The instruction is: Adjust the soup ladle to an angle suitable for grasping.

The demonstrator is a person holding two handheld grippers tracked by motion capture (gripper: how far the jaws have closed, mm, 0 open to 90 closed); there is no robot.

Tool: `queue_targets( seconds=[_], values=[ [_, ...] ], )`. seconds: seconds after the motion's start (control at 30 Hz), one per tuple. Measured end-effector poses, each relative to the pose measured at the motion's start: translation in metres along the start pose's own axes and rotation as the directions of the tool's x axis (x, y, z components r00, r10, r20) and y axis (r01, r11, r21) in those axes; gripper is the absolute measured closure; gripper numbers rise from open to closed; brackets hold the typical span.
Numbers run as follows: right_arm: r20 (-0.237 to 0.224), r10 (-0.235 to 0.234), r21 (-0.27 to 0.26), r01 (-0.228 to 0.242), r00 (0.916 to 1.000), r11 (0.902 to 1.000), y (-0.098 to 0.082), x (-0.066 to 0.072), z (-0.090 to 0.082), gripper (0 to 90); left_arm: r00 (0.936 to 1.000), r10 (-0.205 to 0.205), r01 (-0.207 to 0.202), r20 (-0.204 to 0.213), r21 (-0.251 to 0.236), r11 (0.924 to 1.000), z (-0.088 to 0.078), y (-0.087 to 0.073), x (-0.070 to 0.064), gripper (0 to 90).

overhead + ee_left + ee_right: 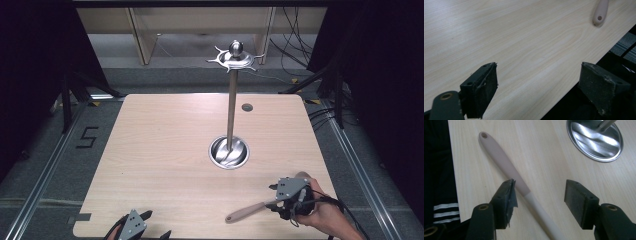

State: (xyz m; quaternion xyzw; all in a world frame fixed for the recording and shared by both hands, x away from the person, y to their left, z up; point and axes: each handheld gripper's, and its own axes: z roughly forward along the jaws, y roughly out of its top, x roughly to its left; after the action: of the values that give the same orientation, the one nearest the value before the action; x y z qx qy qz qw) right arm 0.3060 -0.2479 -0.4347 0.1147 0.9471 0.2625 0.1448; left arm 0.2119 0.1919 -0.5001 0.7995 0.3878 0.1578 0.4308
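A utensil with a pinkish-beige handle [247,211] lies flat near the table's front right, its holed end pointing left. My right gripper [274,197], held in a hand, straddles it. In the right gripper view the handle [504,160] runs between the jaws of the right gripper [541,183], close against the left pad and well apart from the right pad, so the jaws stand open around it. My left gripper [157,224] rests at the front left edge; its jaws [539,67] are wide open with nothing between them. The handle's end [600,11] lies farther off.
A tall metal stand [231,105] with a ring of hooks on top [235,57] rises from a round steel base [229,152] at mid-table; its base [596,142] is just beyond the right gripper. A small grey disc [246,107] sits near the far edge. Cables lie on the floor at the right.
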Motion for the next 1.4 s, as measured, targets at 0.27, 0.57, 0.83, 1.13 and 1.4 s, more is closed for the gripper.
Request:
queue_targets(
  seconds=[0.27,0.57,0.83,1.13,1.4],
  values=[
    [-0.027,-0.073,0.071,0.075,0.9970,0.9947,0.004,-0.003,0.016,47.5,0.9999,0.014,-0.014,-0.006,0.006,0.9999,0.000,0.000,0.001,14.9],
    [-0.091,-0.107,0.145,0.119,0.9901,0.9823,0.005,-0.003,0.032,52.2,1.0000,0.000,0.000,0.001,-0.008,1.0000,0.000,0.000,-0.001,14.9],
    [-0.144,-0.128,0.188,0.154,0.9812,0.9699,0.007,-0.003,0.042,56.8,1.0000,-0.002,0.002,0.002,-0.008,1.0000,0.001,0.000,-0.001,14.9],
    [-0.143,-0.174,0.208,0.201,0.9743,0.9573,0.010,-0.008,0.049,60.2,0.9998,0.021,-0.020,0.004,-0.008,0.9998,0.000,0.001,0.000,14.9],
    [-0.172,-0.138,0.253,0.180,0.9753,0.9506,0.010,-0.005,0.055,63.0,0.9995,0.030,-0.030,0.003,0.000,0.9995,0.000,0.001,0.001,14.9]
  ],
)
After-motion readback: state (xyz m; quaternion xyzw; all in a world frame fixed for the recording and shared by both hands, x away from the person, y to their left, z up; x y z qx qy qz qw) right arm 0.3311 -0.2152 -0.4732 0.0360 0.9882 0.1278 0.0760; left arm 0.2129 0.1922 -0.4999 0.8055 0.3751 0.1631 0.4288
